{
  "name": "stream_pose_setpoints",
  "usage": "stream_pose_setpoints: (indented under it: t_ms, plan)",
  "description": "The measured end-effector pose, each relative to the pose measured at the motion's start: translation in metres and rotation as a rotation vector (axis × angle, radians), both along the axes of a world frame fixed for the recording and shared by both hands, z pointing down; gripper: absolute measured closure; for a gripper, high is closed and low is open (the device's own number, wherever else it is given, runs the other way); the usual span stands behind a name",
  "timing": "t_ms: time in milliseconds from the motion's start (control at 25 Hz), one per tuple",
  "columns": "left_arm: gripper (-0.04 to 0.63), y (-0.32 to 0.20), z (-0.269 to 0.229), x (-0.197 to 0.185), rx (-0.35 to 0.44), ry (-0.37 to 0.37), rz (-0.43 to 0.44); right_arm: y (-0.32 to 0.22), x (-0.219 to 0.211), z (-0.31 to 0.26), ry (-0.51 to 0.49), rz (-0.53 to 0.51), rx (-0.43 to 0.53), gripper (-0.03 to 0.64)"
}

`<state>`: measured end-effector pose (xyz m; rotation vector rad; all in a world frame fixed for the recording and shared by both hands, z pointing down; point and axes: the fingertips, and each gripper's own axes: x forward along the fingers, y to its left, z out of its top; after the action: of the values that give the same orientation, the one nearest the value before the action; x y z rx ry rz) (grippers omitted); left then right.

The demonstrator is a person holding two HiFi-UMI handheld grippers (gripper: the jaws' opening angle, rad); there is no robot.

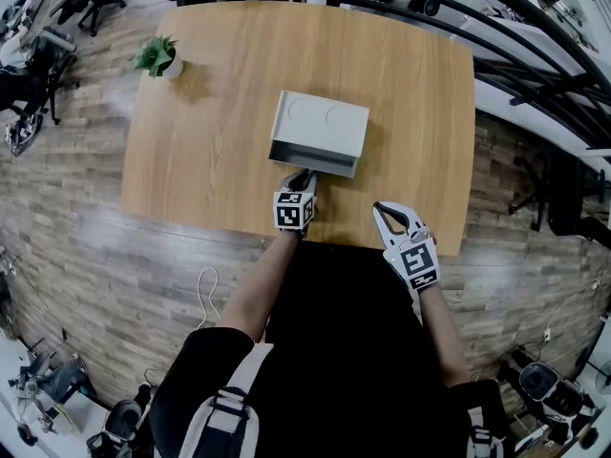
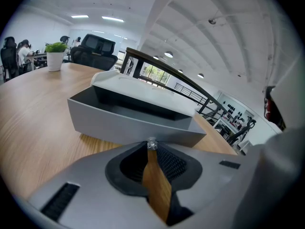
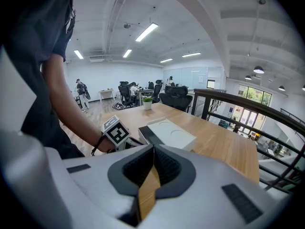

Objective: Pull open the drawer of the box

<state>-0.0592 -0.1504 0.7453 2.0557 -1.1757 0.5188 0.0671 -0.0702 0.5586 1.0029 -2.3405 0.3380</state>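
While the left gripper [image 1: 304, 177] is pinching the small shiny knob [image 2: 152, 143] with its jaws drawn tight on it, the grey drawer [image 2: 128, 122] is standing right in front of those tips, its front wall just beyond the knob. From the head view the drawer [image 1: 313, 156] is sticking out of the white box [image 1: 321, 122] on the side facing the person, with its dark inside showing (the left gripper view is looking straight into it). The box is sitting near the middle of the wooden table [image 1: 420, 103], and the left gripper is meeting the drawer front at its middle.

Over on the other side, the right gripper [image 1: 379, 207] is hanging over the near edge of the table, to the right of the left one and apart from the box. In its own view the right gripper [image 3: 153, 149] is showing jaws pressed together with nothing between them, and the box [image 3: 171, 133] is lying ahead and slightly to the left, past the left gripper's marker cube [image 3: 116, 132]. A potted plant [image 1: 158, 57] is standing at the table's far left corner, well apart from everything.
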Motion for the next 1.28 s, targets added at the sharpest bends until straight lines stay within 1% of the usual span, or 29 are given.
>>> stream_pose_setpoints:
  t_ms: [880,1280]
  plan:
    - [0.52,0.014,0.0,-0.003,-0.008,-0.004,0.0,0.005,-0.005,0.001,-0.009,-0.013,-0.002,0.592]
    - [0.52,0.018,0.0,-0.004,-0.012,0.004,-0.018,0.007,-0.006,0.004,-0.007,-0.024,-0.007,0.592]
